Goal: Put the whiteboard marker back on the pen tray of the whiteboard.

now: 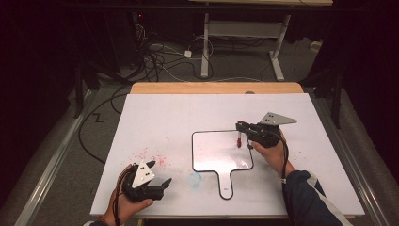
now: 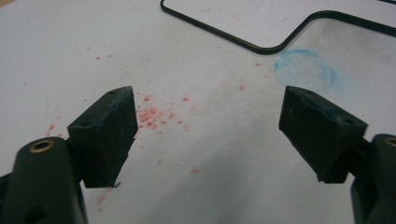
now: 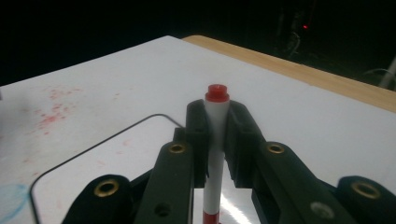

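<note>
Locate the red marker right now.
The red marker stands upright, clamped in the right gripper, seen in the high view right of centre over the right edge of the small whiteboard.

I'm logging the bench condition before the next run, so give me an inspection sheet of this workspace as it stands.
Surface: white table sheet, speckled with red marker flecks and one smudged blue ring.
Job's things: handled whiteboard with a black rim, lying flat; red-and-white marker, upright, tip down over the board.
Clutter: nothing seen.
Grippers: right gripper shut on the marker; left gripper open, holding nothing, over the red flecks.
Cables: black cable trailing along the right forearm; loose cables on the floor beyond the table.
Surroundings: dark room, white-legged desk behind.
</note>
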Motion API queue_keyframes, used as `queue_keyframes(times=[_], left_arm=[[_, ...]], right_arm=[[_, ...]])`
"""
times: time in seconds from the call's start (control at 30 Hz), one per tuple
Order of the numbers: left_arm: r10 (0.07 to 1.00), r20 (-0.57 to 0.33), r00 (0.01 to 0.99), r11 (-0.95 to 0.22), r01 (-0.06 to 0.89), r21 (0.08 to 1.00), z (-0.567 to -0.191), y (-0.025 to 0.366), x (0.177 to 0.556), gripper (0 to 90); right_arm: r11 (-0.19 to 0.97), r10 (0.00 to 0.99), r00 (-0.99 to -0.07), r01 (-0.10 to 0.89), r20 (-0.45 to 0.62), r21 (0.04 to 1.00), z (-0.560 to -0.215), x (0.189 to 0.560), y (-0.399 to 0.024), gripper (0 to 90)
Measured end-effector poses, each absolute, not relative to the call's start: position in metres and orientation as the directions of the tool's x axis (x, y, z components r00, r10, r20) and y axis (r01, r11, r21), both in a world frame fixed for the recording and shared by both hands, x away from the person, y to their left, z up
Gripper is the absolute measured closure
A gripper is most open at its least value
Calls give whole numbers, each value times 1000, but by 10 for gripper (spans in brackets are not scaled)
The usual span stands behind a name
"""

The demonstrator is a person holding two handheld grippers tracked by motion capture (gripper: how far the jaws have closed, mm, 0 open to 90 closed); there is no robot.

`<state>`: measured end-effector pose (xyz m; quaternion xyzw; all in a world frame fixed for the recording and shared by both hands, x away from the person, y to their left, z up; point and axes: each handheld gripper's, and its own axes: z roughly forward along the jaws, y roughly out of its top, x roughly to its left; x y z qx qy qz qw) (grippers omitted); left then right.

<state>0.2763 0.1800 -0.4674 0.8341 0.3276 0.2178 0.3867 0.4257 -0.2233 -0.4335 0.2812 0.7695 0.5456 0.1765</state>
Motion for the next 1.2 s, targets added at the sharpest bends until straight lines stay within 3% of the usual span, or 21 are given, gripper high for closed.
queue_keyframes(times=[0.2, 0.5, 0.9, 1.2], left_arm=[[712, 112, 693, -490, 376, 786, -467, 179, 276, 187], [715, 99, 692, -481, 385, 787, -469, 180, 276, 187], [707, 108, 698, -492, 376, 785, -468, 180, 277, 187], [705, 112, 700, -496, 373, 784, -468, 179, 275, 187]], right_arm=[[277, 584, -812, 196, -3, 941, -435, 417, -209, 814], [309, 685, -720, 148, -112, 939, -435, 439, -229, 814], [263, 714, -696, 172, -71, 949, -437, 455, -231, 814], [227, 630, -776, 161, -19, 961, -442, 415, -228, 814]])
